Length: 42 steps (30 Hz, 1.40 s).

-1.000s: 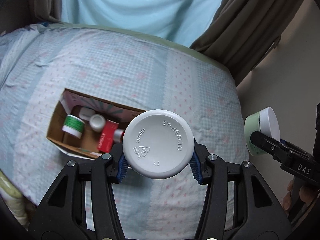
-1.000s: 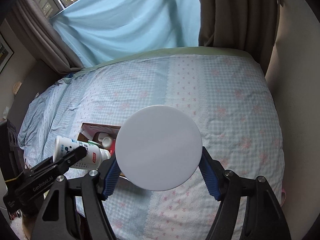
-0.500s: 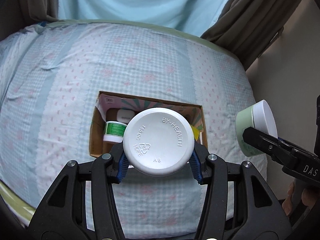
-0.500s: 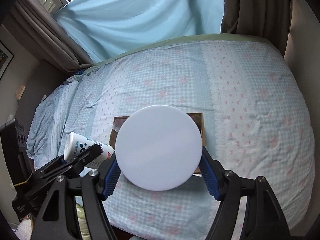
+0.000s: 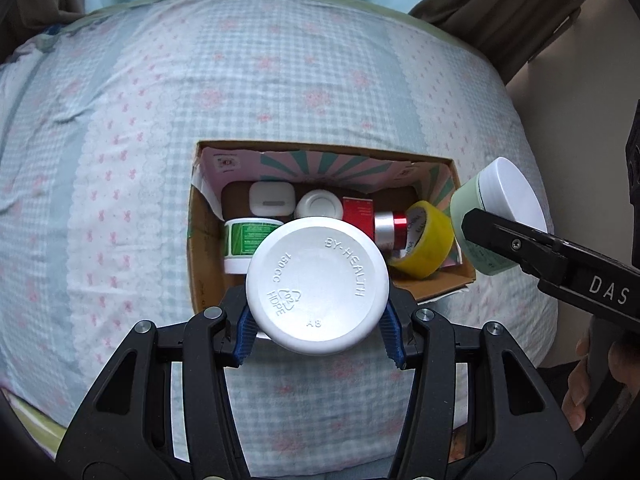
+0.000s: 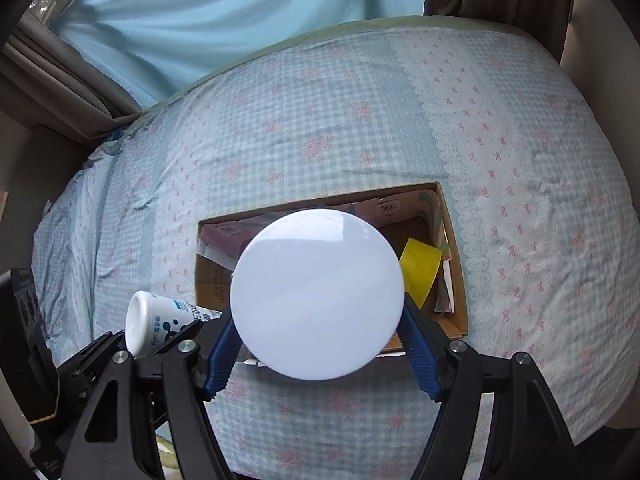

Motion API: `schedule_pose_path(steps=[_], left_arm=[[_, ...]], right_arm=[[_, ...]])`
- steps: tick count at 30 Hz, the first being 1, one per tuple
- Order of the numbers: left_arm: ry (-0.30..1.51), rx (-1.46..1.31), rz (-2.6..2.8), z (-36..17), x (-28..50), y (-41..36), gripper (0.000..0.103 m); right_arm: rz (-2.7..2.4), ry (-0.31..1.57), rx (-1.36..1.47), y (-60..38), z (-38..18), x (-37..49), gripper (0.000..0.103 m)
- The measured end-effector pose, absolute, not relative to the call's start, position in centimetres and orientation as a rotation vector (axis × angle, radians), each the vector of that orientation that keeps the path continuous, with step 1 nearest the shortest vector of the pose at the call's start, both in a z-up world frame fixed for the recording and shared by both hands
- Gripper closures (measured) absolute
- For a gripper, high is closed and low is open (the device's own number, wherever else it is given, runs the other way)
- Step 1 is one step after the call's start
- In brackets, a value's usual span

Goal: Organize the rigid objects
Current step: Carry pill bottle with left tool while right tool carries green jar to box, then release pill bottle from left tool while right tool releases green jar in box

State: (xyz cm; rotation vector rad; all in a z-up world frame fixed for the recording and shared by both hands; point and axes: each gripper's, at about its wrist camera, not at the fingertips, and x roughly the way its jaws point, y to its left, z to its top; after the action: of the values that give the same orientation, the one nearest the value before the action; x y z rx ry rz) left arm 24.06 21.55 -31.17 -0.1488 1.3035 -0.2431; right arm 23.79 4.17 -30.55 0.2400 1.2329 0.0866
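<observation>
left gripper (image 5: 317, 316) pinched a white bottle (image 5: 317, 285) above the box (image 5: 200, 264); right gripper (image 6: 320, 356) pinched a jar (image 6: 316, 294) above it too.

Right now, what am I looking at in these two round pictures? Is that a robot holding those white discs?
No robot: a person holds a two-finger clamp in each hand, with a wide-angle camera on each looking along its fingers. In the left one's picture, the left gripper is shut on a white bottle, seen bottom-on. In the other, the right gripper is shut on a pale green jar; its white lid fills the view. Each clamp also shows at the edge of the other's picture. Below lies a bed with a cardboard box holding yellow tape and small containers.
</observation>
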Motion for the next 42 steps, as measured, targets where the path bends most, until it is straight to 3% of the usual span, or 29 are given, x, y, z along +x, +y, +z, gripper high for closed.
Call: schedule_pose_path(steps=[14, 23, 24, 25, 26, 27, 28, 29, 30, 42], left_arm=[[1.475, -0.050, -0.320, -39.3, 29.4, 17.3, 0.056], [1.508, -0.032, -0.365, -39.7, 30.3, 16.6, 0.056], [1.507, -0.031, -0.368, -39.6, 30.4, 16.5, 0.047], [1.493, -0.023, -0.368, -39.2, 30.4, 16.4, 0.016], [1.477, -0.013, -0.370, -38.8, 30.3, 16.4, 0.000], [1.456, -0.012, -0.377, -38.3, 30.2, 16.4, 0.000], [1.451, -0.011, -0.385, -38.0, 30.0, 16.5, 0.000], [1.448, -0.007, -0.389, -37.7, 29.9, 16.6, 0.000], [1.444, 0.003, -0.384, -37.5, 29.7, 16.8, 0.000], [1.385, 0.000, -0.339, -34.3, 26.9, 19.5, 0.000]], right_arm=[[0.128, 1.332, 0.060, 3.2, -38.1, 30.4, 0.037], [0.179, 1.355, 0.076, 4.1, -39.1, 32.2, 0.037], [0.184, 1.352, 0.078, 4.3, -39.1, 32.2, 0.037], [0.188, 1.345, 0.083, 4.4, -39.2, 32.3, 0.037], [0.190, 1.344, 0.097, 4.4, -39.3, 32.3, 0.037], [0.189, 1.351, 0.118, 4.2, -39.5, 32.4, 0.037], [0.183, 1.366, 0.148, 4.0, -39.7, 32.5, 0.028], [0.185, 1.373, 0.185, 3.7, -39.8, 32.5, 0.017], [0.187, 1.366, 0.218, 3.3, -39.8, 32.4, 0.000], [0.111, 1.308, 0.223, 1.6, -36.5, 29.2, 0.000]])
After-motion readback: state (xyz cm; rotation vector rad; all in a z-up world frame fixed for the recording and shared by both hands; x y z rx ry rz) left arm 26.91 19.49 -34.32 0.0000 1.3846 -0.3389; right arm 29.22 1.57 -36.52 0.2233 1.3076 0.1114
